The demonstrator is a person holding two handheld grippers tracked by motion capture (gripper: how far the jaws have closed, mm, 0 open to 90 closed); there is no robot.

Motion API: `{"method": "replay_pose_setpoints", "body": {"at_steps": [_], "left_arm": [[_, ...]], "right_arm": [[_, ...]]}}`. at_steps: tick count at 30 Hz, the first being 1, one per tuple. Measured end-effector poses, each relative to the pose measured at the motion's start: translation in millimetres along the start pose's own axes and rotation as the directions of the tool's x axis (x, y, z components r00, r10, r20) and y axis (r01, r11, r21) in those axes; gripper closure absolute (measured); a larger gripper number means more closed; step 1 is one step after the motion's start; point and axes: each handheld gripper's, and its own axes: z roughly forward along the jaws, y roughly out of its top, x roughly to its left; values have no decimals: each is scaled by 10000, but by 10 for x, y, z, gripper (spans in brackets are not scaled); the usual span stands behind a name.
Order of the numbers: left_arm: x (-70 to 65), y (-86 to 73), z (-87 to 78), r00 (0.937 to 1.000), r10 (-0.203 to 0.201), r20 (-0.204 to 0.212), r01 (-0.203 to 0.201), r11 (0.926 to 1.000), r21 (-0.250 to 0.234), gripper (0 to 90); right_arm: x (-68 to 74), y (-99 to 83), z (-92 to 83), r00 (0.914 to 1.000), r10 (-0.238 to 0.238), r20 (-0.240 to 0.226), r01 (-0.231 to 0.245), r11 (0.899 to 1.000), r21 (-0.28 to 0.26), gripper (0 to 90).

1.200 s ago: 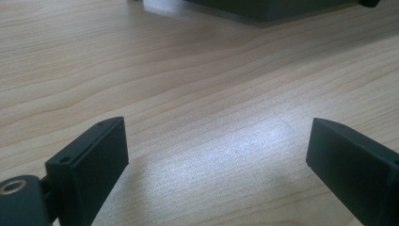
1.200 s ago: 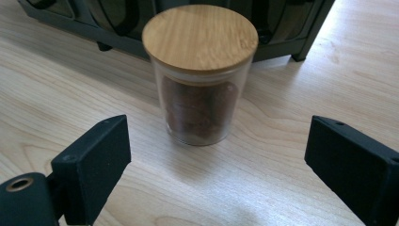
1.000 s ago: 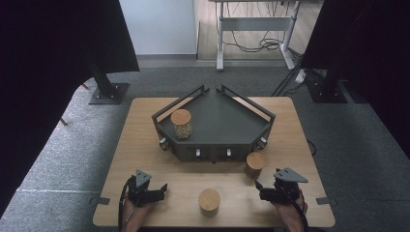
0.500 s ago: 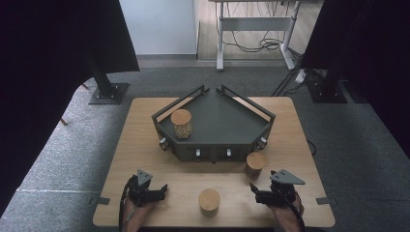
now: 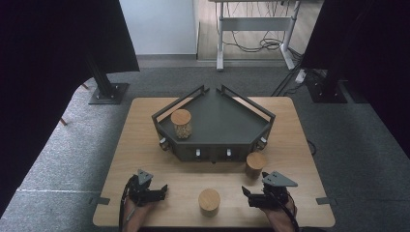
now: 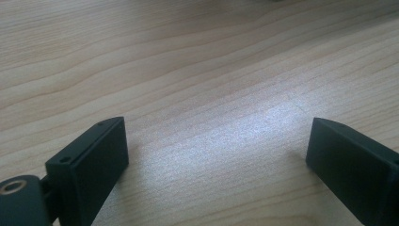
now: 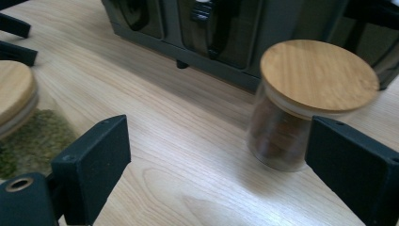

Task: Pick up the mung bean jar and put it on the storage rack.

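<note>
Soft, even light is falling from above on the pale wooden table (image 5: pixel 145 145) in the high view, while black curtains at both sides are swallowing detail into near darkness. That view is looking slightly soft and low in detail. In the left gripper view a whitish sheen is glaring off the wood grain between the jaws. In the right gripper view the glass jar with the round bamboo lid (image 7: pixel 315 94) is smearing at its edges, perhaps from motion, and casting a faint shadow.

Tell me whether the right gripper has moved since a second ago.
Yes. In the high view the right gripper has slid slightly left, toward the middle jar, judged against the table's right edge.
</note>
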Motion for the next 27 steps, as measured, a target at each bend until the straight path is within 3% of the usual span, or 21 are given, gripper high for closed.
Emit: {"method": "replay_pose_setpoints", "body": {"at_steps": [15,27], "left_arm": [[-8,8,4,9999,-77,-77,77,10000,50,43],[-14,9,3,9999,-103,-106,103,9999,62,41]], "right_arm": [[116,49,36,9954,-426,-860,406,9989,-244,67],[220,97,54,9823,-839,-1676,752,9955,-576,63]]}}
